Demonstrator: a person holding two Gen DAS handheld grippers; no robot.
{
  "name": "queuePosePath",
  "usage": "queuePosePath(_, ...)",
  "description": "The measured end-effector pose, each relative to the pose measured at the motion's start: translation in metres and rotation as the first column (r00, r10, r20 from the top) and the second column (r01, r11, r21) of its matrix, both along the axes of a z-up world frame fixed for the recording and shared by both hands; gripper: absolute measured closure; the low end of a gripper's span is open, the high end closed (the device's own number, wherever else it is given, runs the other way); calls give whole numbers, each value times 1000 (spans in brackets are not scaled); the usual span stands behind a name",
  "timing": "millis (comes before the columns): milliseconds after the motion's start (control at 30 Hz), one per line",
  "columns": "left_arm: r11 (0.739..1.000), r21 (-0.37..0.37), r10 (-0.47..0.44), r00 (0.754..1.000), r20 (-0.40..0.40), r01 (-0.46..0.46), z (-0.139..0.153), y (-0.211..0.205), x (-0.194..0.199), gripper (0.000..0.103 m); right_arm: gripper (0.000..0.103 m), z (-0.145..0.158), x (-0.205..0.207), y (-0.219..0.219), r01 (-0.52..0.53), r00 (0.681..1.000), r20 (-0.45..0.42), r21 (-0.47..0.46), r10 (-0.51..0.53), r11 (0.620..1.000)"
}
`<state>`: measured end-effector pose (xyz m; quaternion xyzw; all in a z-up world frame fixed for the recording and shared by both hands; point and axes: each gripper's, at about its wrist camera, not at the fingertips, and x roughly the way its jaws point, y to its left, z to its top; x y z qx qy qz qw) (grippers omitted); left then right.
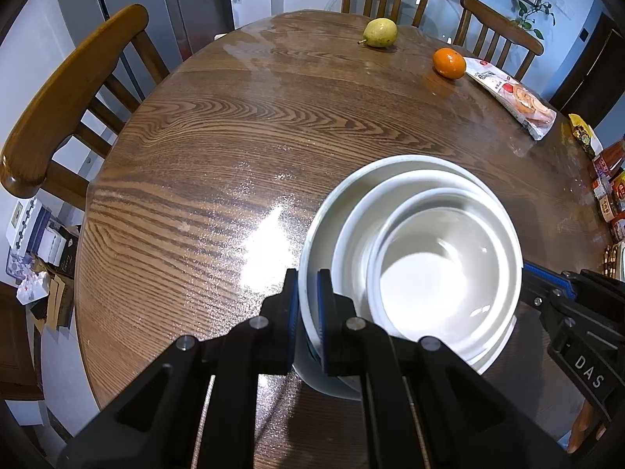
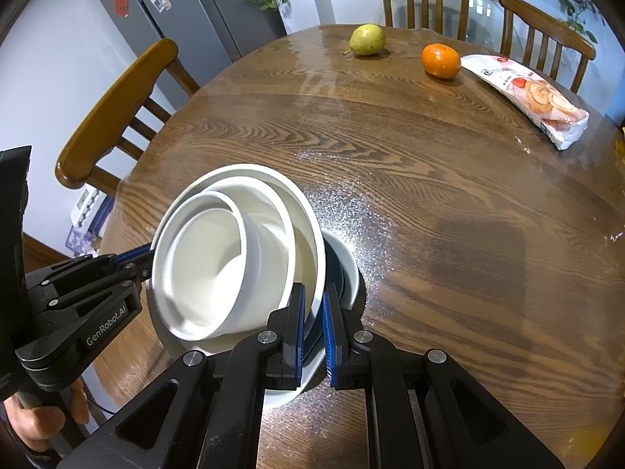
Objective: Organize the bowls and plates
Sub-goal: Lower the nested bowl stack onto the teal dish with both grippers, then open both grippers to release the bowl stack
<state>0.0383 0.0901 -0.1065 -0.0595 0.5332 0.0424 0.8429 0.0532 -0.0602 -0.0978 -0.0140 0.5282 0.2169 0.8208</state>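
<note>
A nested stack of white dishes (image 1: pixel 429 273) sits near the table's front edge: a wide deep plate holding two smaller bowls. My left gripper (image 1: pixel 308 285) is shut on the plate's left rim, one pad inside and one outside. My right gripper (image 1: pixel 547 283) clamps the opposite rim. In the right wrist view the stack (image 2: pixel 218 265) leans, with my right gripper (image 2: pixel 315 293) shut on its near rim and my left gripper (image 2: pixel 144 258) pinching the far side. Under the stack is a white bowl with a dark inside (image 2: pixel 349 269), mostly hidden.
On the round wooden table (image 1: pixel 234 136) lie a pear (image 1: pixel 379 32), an orange (image 1: pixel 449 62) and a snack packet (image 1: pixel 511 97) at the far side. Jars and packets (image 1: pixel 609 191) crowd the right edge. Wooden chairs (image 1: pixel 70 90) ring the table. A fridge (image 2: pixel 164 4) stands behind.
</note>
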Motion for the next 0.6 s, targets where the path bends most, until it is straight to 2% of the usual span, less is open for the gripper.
queuePosePath(233, 1000, 1, 14, 1000, 12, -14, -1, 2, -2, 92, 92, 0, -2, 0, 11, 1000, 12, -1, -11, 1000)
queuePosePath(400, 999, 4, 35, 999, 13, -36, -1, 7, -4, 70, 92, 0, -1, -4, 24, 1000, 13, -6, -24, 1000)
queuePosePath(600, 999, -4, 37, 999, 17, -37, -1, 7, -6, 68, 92, -2, -1, -6, 29, 1000, 12, -11, -29, 1000)
